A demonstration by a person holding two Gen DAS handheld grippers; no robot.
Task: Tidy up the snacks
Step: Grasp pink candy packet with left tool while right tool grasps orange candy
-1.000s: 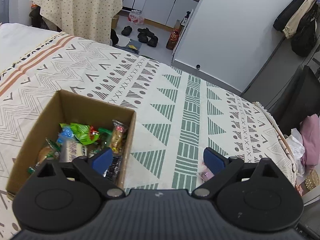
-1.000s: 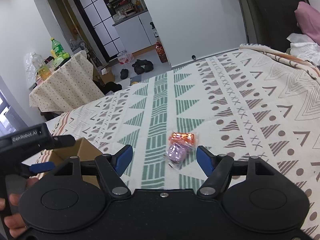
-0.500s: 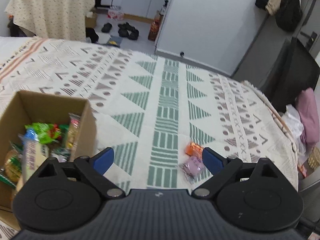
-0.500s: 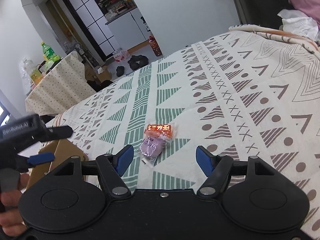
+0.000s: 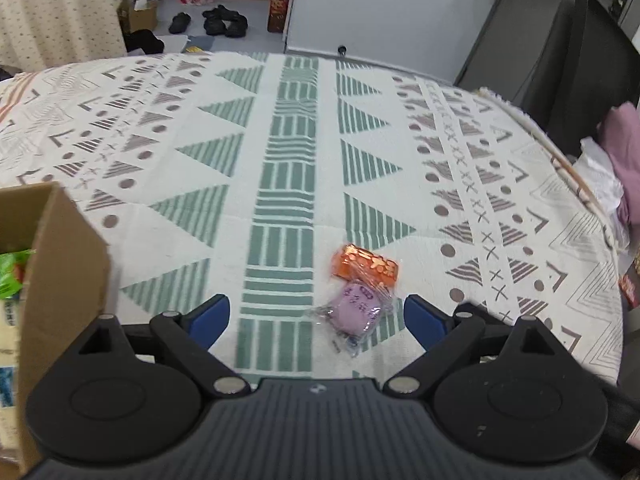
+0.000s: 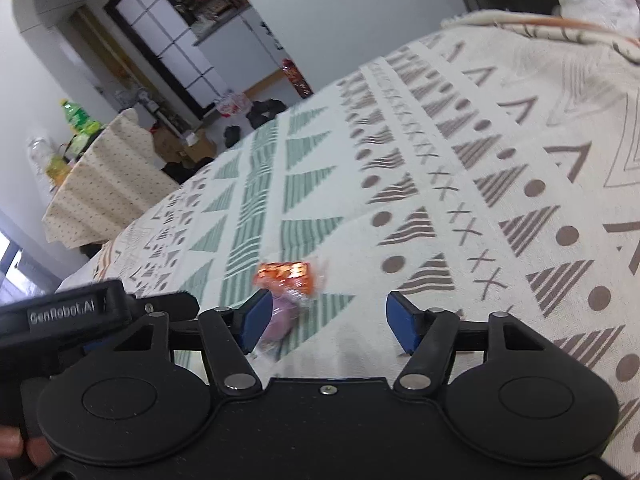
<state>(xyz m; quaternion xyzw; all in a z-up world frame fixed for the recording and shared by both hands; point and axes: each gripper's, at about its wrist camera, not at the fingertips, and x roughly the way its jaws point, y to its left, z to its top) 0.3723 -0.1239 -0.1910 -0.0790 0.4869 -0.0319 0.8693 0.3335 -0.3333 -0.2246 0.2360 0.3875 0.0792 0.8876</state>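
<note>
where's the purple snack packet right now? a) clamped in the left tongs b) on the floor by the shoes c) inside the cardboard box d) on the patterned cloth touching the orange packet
d: the purple snack packet lies on the patterned cloth, against the orange packet, outside the cardboard box and ungripped.

The left gripper (image 5: 316,316) tilts steeply downward, its jaws spread wide with nothing pressed between them. The right gripper (image 6: 328,322) angles down less steeply; its jaws have just been closing and stand partly apart, gripping nothing. A hand (image 6: 16,446) holds the left gripper's handle, beside the right jaws.
</note>
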